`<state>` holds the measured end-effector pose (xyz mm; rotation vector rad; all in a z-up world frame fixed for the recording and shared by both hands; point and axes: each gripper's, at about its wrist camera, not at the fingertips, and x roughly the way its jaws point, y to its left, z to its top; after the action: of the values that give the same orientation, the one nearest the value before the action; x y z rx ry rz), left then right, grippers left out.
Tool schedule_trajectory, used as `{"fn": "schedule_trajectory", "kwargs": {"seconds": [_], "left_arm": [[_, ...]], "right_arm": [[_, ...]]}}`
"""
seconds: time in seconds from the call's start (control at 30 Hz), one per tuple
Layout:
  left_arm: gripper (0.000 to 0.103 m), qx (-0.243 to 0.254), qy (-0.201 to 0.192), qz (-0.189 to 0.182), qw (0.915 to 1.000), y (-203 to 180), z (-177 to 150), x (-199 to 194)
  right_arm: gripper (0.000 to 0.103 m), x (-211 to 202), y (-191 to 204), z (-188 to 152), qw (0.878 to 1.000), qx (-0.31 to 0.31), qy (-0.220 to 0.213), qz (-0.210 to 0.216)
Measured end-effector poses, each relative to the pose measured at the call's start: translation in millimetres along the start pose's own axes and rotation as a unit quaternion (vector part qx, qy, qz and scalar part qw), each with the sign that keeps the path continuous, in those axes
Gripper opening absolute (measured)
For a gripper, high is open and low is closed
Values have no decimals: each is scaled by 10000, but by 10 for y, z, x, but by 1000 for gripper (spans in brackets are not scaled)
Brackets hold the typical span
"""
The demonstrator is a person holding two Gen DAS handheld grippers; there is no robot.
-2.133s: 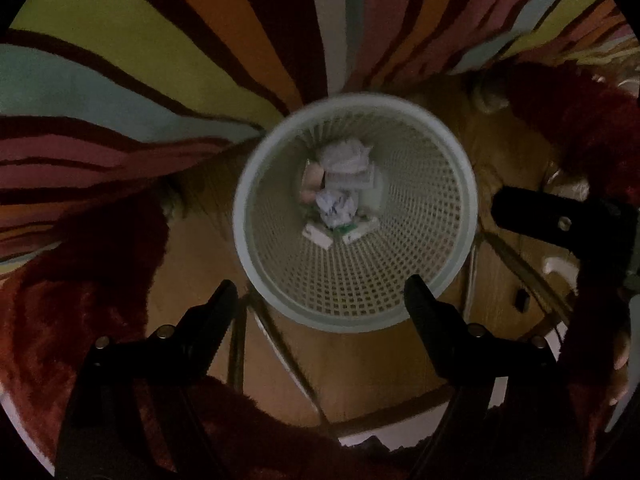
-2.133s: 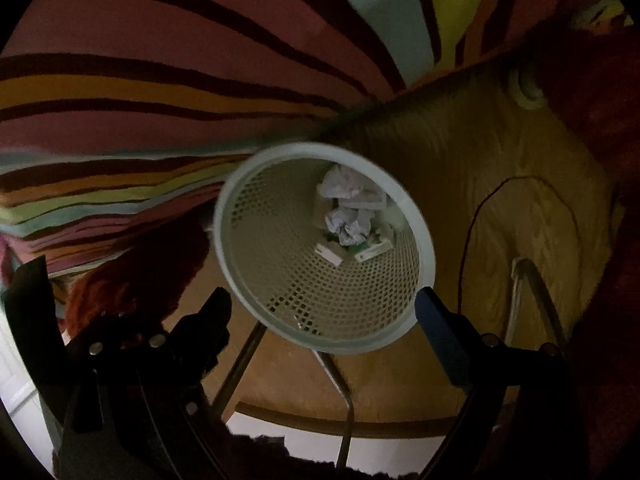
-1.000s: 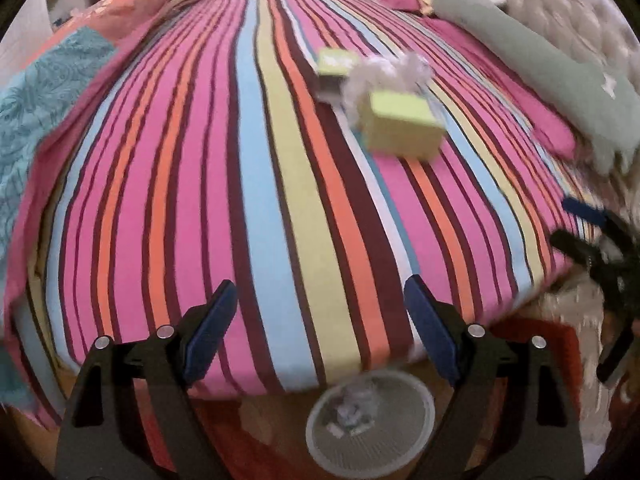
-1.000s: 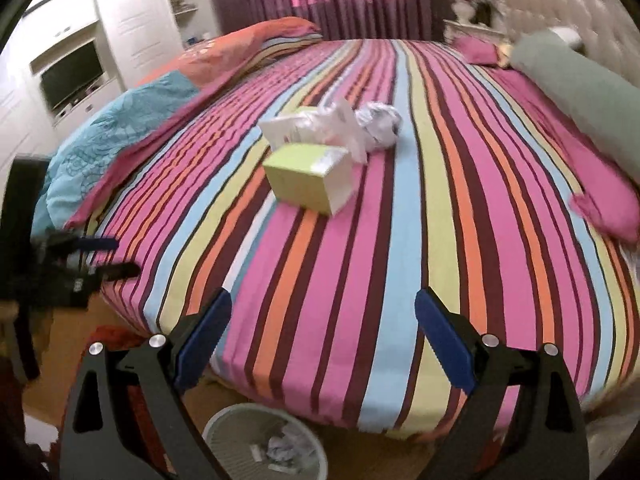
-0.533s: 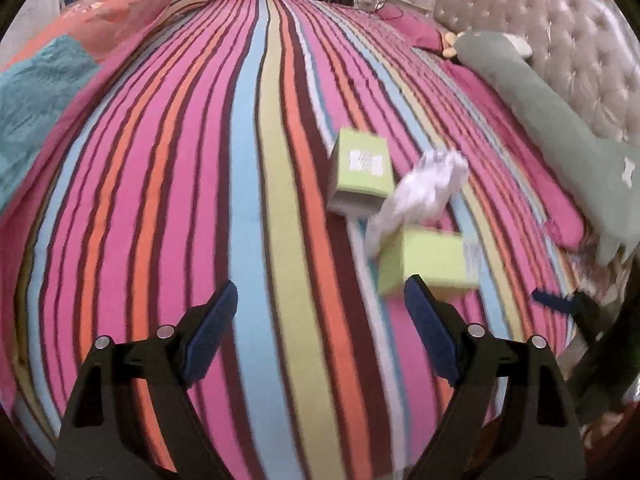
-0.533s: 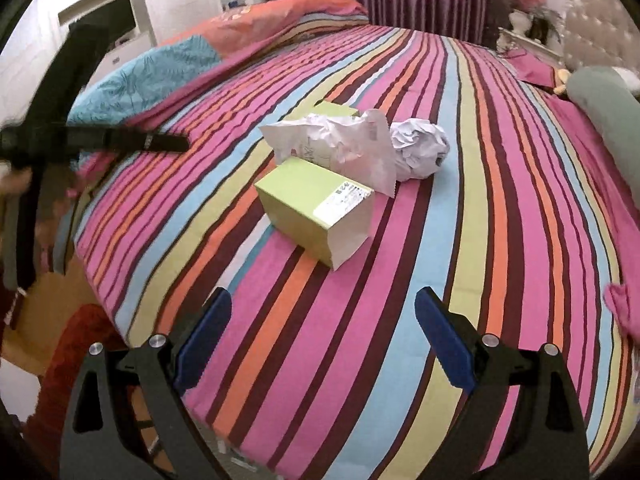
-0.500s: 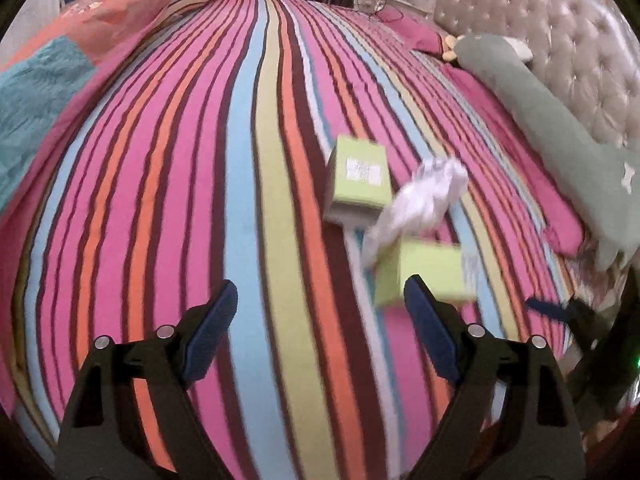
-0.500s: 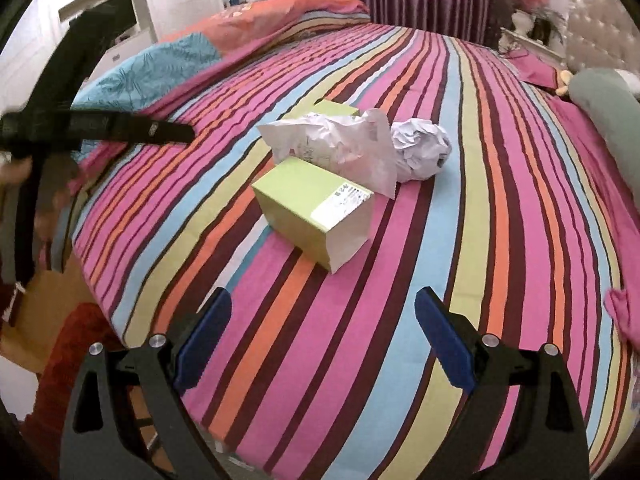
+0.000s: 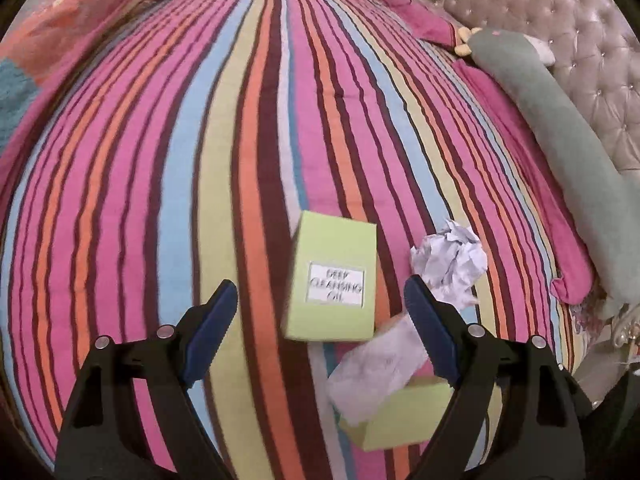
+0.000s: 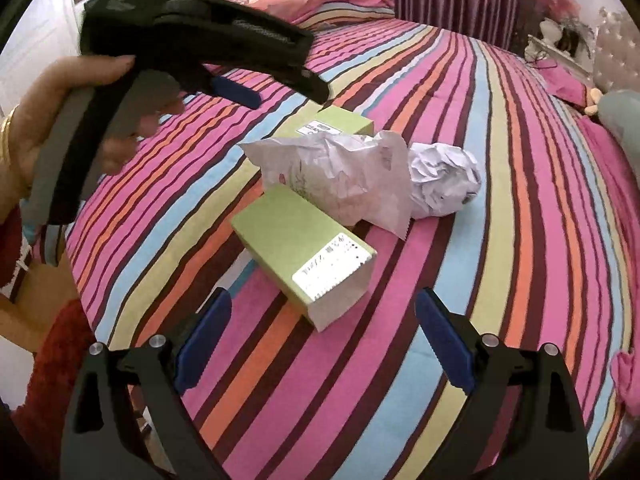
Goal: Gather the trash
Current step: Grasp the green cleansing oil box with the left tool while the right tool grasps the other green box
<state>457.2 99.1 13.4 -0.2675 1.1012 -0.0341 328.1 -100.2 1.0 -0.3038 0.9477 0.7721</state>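
Note:
Trash lies in a cluster on the striped bed. A green box labelled cleansing oil [image 9: 333, 280] lies just ahead of my open, empty left gripper [image 9: 320, 300]; it also shows in the right wrist view [image 10: 340, 124]. A second green box [image 10: 304, 256] lies just ahead of my open, empty right gripper [image 10: 324, 320]; it also shows in the left wrist view [image 9: 400, 420]. A crumpled white wrapper [image 10: 336, 176] [image 9: 380, 364] lies between the boxes. A white paper ball [image 10: 444, 184] [image 9: 450, 260] sits beside it.
The striped bedspread [image 9: 200, 160] fills both views. A grey-green long pillow [image 9: 560, 140] and tufted headboard [image 9: 580, 20] are at the right. The person's hand with the left gripper's body [image 10: 180, 40] is at upper left in the right wrist view. The bed edge and floor [image 10: 48, 280] are at left.
Both grippers rose from over the white waste basket on the floor to the bed top and have moved closer to the trash cluster. Both stayed open.

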Motion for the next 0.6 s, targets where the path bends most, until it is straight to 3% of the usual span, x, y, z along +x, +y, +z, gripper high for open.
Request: {"fn": "schedule_trajectory", "kwargs": {"seconds": [0.4, 0.6], "left_arm": [[83, 103, 485, 19, 9988, -108, 141, 450], [83, 229, 641, 281, 9973, -143, 143, 617]], "right_arm": [[89, 192, 39, 94, 9996, -220, 59, 157], [89, 320, 62, 117, 9993, -272, 148, 213]]}}
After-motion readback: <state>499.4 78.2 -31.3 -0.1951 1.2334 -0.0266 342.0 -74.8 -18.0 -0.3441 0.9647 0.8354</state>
